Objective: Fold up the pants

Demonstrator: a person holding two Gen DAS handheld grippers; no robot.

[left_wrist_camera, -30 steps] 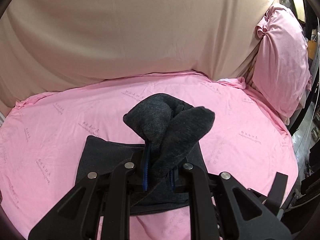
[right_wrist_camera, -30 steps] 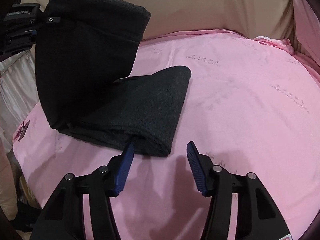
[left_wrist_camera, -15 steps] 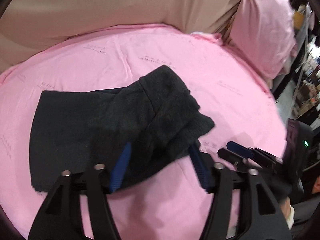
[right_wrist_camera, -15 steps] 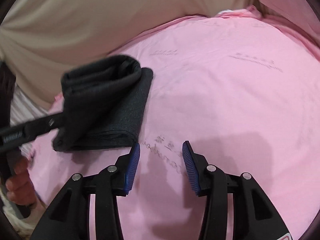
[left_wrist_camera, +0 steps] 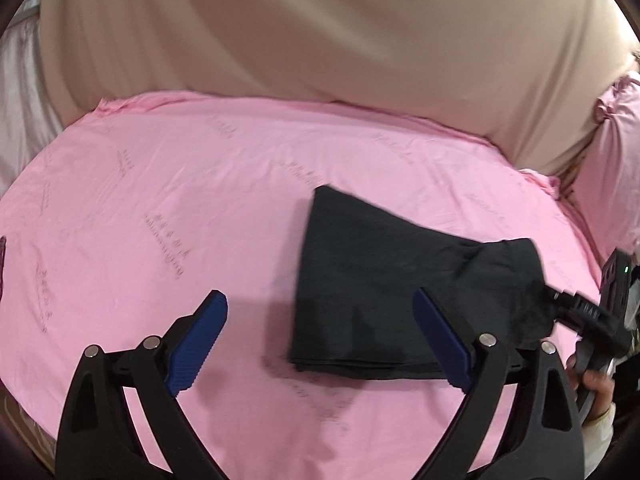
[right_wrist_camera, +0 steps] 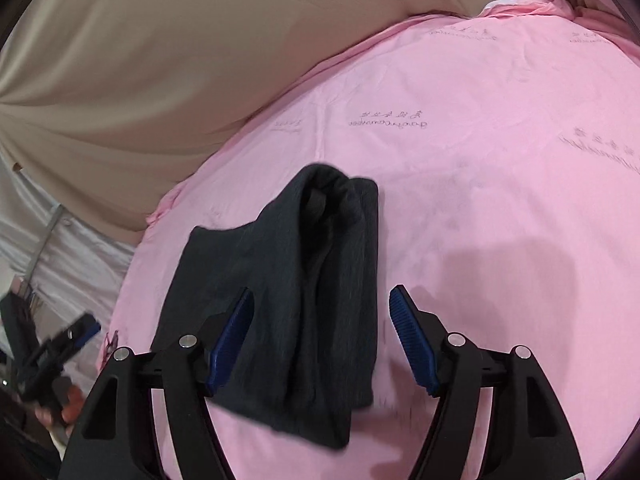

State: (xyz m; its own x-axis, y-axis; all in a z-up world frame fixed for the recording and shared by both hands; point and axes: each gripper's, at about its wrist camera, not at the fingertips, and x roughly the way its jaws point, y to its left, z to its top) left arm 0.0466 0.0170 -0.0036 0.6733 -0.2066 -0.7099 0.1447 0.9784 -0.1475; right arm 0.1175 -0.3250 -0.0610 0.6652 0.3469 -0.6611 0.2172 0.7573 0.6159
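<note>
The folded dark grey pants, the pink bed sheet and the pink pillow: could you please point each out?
Folded dark grey pants (left_wrist_camera: pixel 372 288): left wrist view, flat top layer.
Pink bed sheet (left_wrist_camera: pixel 160 200): left wrist view, bare printed area.
Pink pillow (left_wrist_camera: pixel 616 168): left wrist view, its side face.

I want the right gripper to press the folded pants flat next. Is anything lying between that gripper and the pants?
Nothing visible does. The right gripper, jaws opening, hangs directly over the dark pants, which lie folded on the pink sheet with nothing on top. The left gripper is off to the side, over bare sheet.
</note>
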